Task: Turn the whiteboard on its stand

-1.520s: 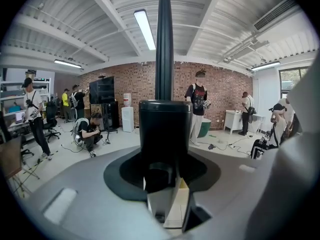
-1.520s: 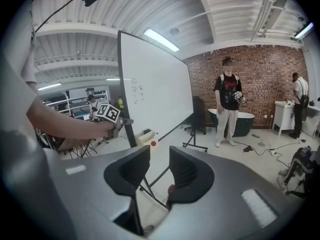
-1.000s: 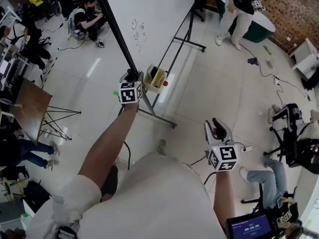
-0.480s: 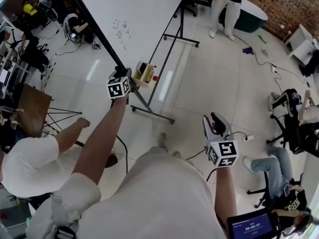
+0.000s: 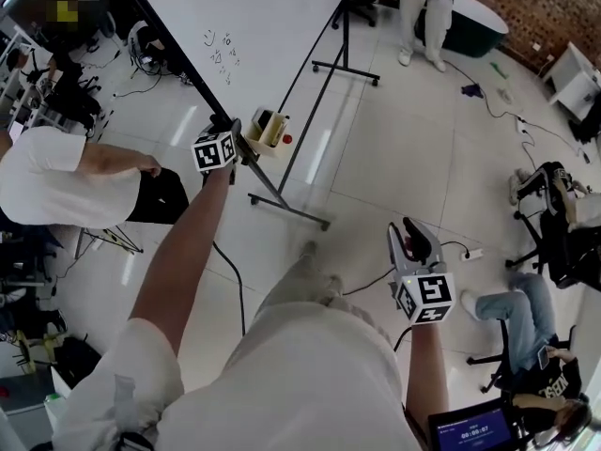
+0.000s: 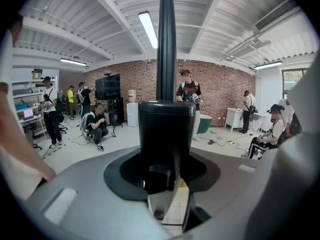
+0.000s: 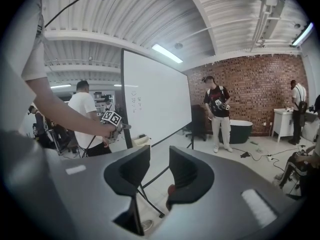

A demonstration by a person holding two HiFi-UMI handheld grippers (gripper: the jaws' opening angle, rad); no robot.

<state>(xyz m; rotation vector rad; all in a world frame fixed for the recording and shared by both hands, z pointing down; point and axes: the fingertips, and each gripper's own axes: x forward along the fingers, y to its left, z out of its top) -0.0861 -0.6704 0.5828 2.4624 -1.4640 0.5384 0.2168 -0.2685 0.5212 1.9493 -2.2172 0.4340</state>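
The whiteboard (image 5: pixel 272 17) stands on a black wheeled stand (image 5: pixel 286 205), with a little writing near its left edge. My left gripper (image 5: pixel 228 130) is shut on the board's black side frame (image 5: pixel 174 50) at arm's length. In the left gripper view the black frame post (image 6: pixel 166 124) fills the gap between the jaws. My right gripper (image 5: pixel 411 233) hangs in the air low on the right, open and empty; its view shows the whiteboard (image 7: pixel 160 99) and the left gripper (image 7: pixel 119 125) beyond it.
A pale tray of markers (image 5: pixel 267 128) hangs at the board's lower edge beside my left gripper. A person in a white shirt (image 5: pixel 56 172) bends close at the left. Another person (image 5: pixel 423 7) stands behind the stand. Someone sits at the right (image 5: pixel 512 313). A cable (image 5: pixel 230 280) crosses the floor.
My left gripper and the board's frame edge have moved left and away from me. A person in a white shirt has come in at the left. The right gripper has barely moved.
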